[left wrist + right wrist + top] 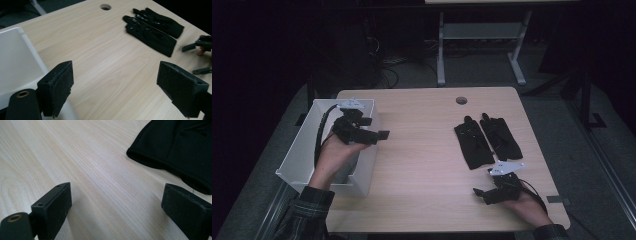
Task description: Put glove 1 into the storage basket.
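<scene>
While the right gripper [484, 194] rests low on the table [422, 150] at about five o'clock in the high view, its jaws stand wide apart with bare wood between them. From its own camera the cuff of the nearer glove [180, 152] lies just past the right-hand jaw, close to it; whether they touch I cannot tell.

At about nine o'clock the left gripper [379, 136] hangs over the inner wall of the white bin [302, 150], pointing toward three o'clock across the tabletop. Its jaws are also spread wide, nothing gripped; in the left gripper view the pale wood runs between its pads [60, 87], and the bin's white wall sits at the lower left.

Farther off, around two o'clock from the table's middle, the two black gloves [487, 140] lie flat side by side, touching along their length, fingers toward twelve and cuffs toward the person. Beyond them, near twelve o'clock at the table's far edge, is a round cable hole [461, 100].
</scene>
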Motion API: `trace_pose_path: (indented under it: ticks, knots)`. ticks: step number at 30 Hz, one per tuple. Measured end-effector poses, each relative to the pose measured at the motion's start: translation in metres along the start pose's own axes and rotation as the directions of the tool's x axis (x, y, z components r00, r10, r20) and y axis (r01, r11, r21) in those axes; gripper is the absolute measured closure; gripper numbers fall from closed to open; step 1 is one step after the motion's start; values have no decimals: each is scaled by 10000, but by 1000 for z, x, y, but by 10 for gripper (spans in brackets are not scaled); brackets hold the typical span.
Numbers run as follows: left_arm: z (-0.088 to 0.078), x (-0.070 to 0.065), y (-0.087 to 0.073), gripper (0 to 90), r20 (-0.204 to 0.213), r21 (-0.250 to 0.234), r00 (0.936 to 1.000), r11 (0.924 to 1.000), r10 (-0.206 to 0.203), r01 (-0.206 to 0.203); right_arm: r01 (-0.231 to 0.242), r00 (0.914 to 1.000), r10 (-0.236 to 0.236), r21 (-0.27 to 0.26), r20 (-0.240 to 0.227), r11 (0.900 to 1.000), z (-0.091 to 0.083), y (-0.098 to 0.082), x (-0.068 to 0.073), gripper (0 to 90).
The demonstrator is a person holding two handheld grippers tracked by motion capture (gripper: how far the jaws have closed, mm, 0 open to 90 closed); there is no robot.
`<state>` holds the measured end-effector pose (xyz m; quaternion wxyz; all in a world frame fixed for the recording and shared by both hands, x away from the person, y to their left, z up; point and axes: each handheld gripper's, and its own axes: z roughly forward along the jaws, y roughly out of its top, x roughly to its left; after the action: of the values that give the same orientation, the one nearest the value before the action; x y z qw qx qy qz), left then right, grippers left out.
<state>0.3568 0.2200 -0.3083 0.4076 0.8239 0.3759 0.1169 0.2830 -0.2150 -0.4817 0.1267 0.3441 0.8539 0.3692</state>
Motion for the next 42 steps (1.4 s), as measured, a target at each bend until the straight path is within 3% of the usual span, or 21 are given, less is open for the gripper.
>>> trace_pose_path:
  ticks: [3, 6, 11, 18, 30, 42]
  knots:
    - [5, -8, 0, 135, 108, -4, 9998, 9999, 149, -149, 0, 10000, 0, -1, -1, 10000, 0, 0, 0, 91]
    - [16, -26, -1, 135, 267, -78, 9990, 9993, 371, -369, -1, 10000, 1, -3, 2, 10000, 0, 0, 0, 91]
    - [28, -44, -3, 135, 478, -111, 9971, 9982, 592, -588, -1, 10000, 1, 1, 1, 10000, 0, 0, 0, 91]
    - [48, -63, -15, 135, 546, 143, 9936, 9949, 986, -995, -6, 10000, 6, 2, 2, 10000, 0, 0, 0, 91]
    - [83, -77, -54, 135, 526, 750, 9895, 9875, 1349, -1386, -2, 10000, 2, 11, -1, 10000, 0, 0, 0, 91]
    - [118, -72, -91, 135, 331, 1610, 9887, 9755, 1464, -1499, 4, 10000, -4, 12, 3, 10000, 0, 0, 0, 91]
